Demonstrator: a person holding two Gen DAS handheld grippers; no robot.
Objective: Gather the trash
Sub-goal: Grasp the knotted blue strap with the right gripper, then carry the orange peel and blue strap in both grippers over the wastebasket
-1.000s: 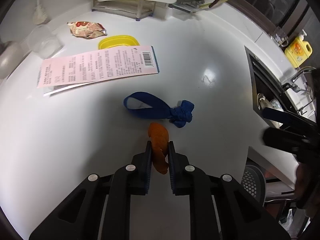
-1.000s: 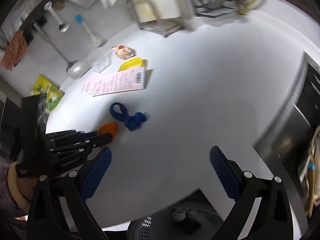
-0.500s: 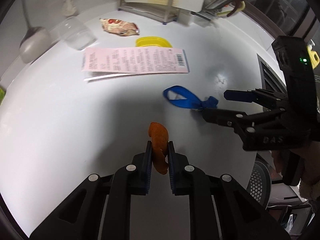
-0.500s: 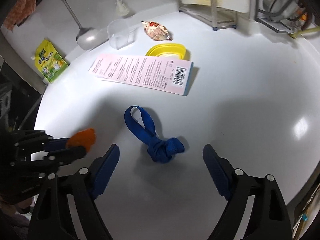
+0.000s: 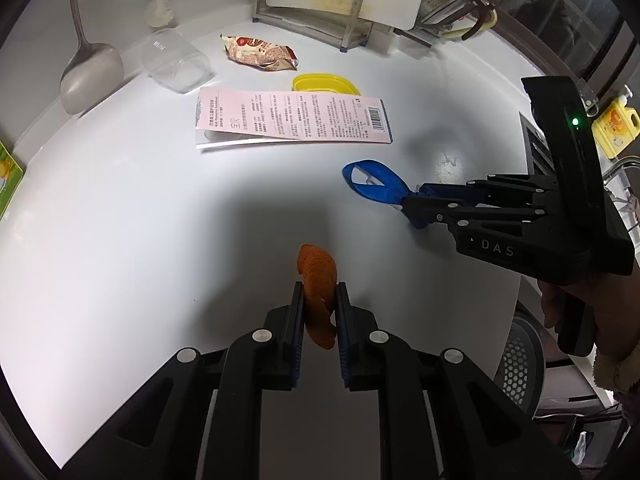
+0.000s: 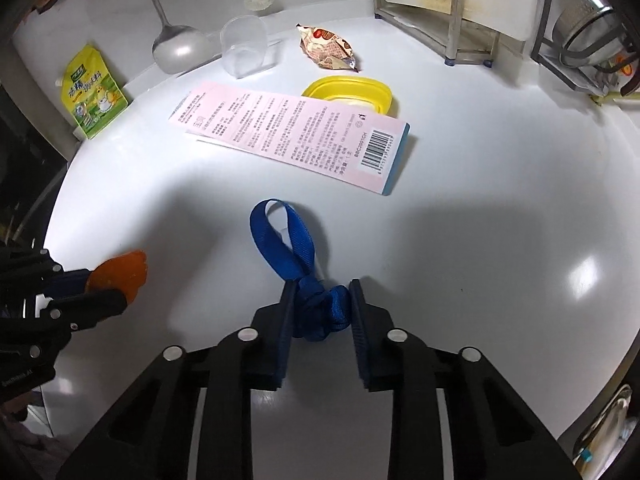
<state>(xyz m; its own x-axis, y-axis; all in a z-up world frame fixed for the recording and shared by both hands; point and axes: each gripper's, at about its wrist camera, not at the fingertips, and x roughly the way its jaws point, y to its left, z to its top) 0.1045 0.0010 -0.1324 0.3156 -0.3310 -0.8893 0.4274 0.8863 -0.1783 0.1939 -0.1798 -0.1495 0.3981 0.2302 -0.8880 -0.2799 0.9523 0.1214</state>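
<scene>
My left gripper [image 5: 319,294] is shut on an orange peel [image 5: 317,280] and holds it above the white counter; it also shows in the right wrist view [image 6: 120,270]. My right gripper [image 6: 322,296] has closed around the knotted end of a blue ribbon [image 6: 288,240] lying on the counter, its pads touching the knot. In the left wrist view the right gripper [image 5: 414,206] sits on the ribbon [image 5: 374,182]. A pink barcode card [image 6: 292,132], a snack wrapper [image 6: 328,46] and a yellow lid [image 6: 352,90] lie farther back.
A clear plastic cup [image 6: 244,46], a ladle [image 6: 178,46] and a green pouch [image 6: 94,92] sit at the back left. A metal rack [image 6: 452,12] stands at the back. A mesh bin [image 5: 524,356] stands below the counter's edge on the right.
My right gripper has come down over the blue ribbon and narrowed its jaws onto the knot. My left gripper keeps holding the orange peel and has drawn back to the left.
</scene>
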